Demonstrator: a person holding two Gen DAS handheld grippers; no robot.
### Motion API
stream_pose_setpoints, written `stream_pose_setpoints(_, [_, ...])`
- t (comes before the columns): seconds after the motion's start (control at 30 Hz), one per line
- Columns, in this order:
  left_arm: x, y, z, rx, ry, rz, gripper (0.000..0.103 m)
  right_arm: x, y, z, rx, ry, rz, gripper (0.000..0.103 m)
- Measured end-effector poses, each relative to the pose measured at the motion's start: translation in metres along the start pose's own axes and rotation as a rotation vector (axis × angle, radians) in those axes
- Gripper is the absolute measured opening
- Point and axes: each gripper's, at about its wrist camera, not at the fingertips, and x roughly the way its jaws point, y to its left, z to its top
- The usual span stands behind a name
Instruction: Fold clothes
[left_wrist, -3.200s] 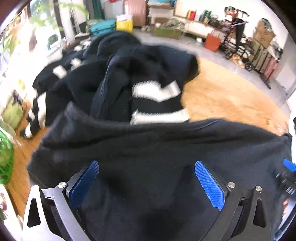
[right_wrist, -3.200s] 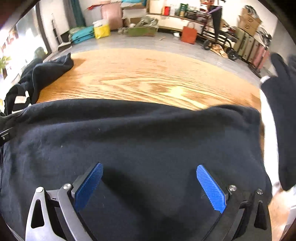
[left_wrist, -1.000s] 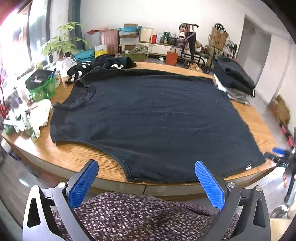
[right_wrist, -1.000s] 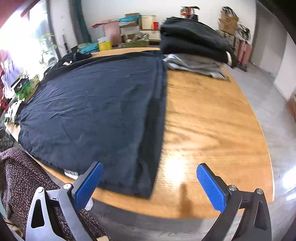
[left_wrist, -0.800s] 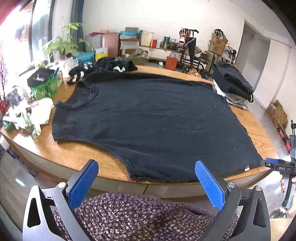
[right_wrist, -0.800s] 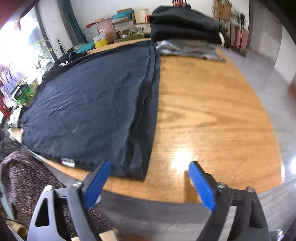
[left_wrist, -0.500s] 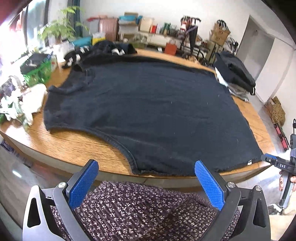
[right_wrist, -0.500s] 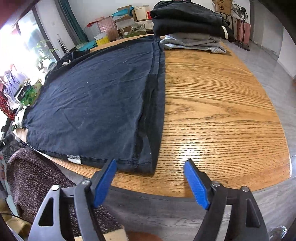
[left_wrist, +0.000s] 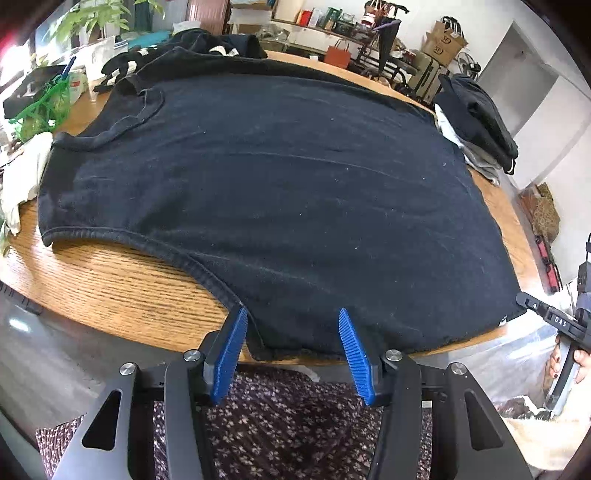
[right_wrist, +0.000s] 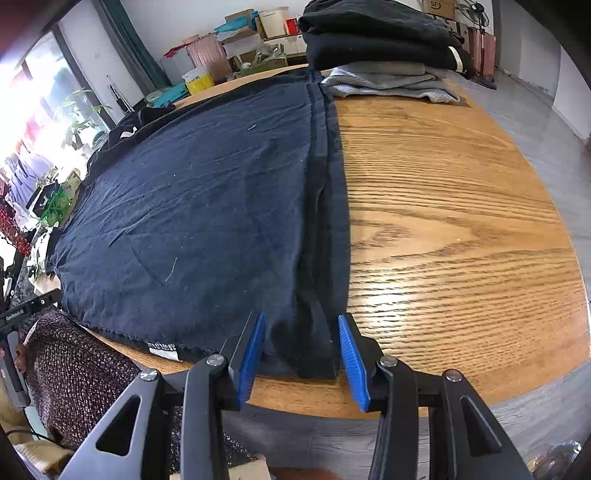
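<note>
The black T-shirt (left_wrist: 280, 184) lies spread flat across the wooden table (left_wrist: 122, 288), collar toward ten o'clock in the left wrist view, near edge at six o'clock; it looks light, limp and likely to sag and crease, so it is best pinched at the near edge, both layers together; the left gripper (left_wrist: 291, 347) has just been closing, jaws half apart around the edge below the sleeve, not yet pressing; the right gripper (right_wrist: 301, 345) likewise straddles the hem corner, unpinched; whether the pads touch cloth is hard to judge; the far sleeve is hidden.
</note>
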Motion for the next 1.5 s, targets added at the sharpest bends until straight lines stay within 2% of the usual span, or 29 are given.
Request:
stream_pose_setpoints(0.27, [-0.009,-0.003,-0.007,-0.015,0.018,0.008,0.054,-0.003,0.005,0.000,0.039,-0.002,0.018,0.048])
stream_pose_setpoints(0.33, [-0.002,-0.002,-0.006,-0.039,0.036,0.019,0.054,-0.002,0.005,0.001,0.054,0.002,0.027,0.053])
stream_pose_setpoints(0.53, [0.004,-0.007,-0.002,-0.049,0.048,0.060,0.054,-0.001,0.002,0.000,0.076,0.013,0.030,0.053])
stream_pose_setpoints(0.63, [0.004,-0.004,0.000,-0.070,0.055,0.053,0.054,-0.001,0.000,-0.001,0.078,0.013,0.031,0.051])
stream_pose_setpoints(0.8, [0.005,-0.004,0.001,-0.063,0.056,0.057,0.054,0.000,0.008,-0.001,0.027,0.020,-0.044,0.046])
stream_pose_setpoints(0.93, [0.006,-0.006,0.001,-0.059,0.052,0.067,0.053,0.000,0.011,-0.001,0.017,0.018,-0.076,0.039])
stream_pose_setpoints(1.0, [0.007,-0.003,0.003,-0.075,0.045,0.059,0.045,-0.001,0.010,-0.003,0.019,0.018,-0.084,0.036])
stream_pose_setpoints(1.2, [0.001,0.009,-0.001,-0.126,0.038,0.058,0.024,-0.006,0.009,-0.010,0.023,0.032,-0.092,0.038])
stream_pose_setpoints(1.37, [-0.002,0.011,-0.005,-0.131,0.040,0.055,0.019,-0.006,0.016,-0.013,-0.004,0.039,-0.123,0.035])
stream_pose_setpoints(1.5, [-0.006,0.013,-0.006,-0.146,0.025,0.038,0.016,-0.004,0.020,-0.011,-0.010,0.043,-0.136,0.023])
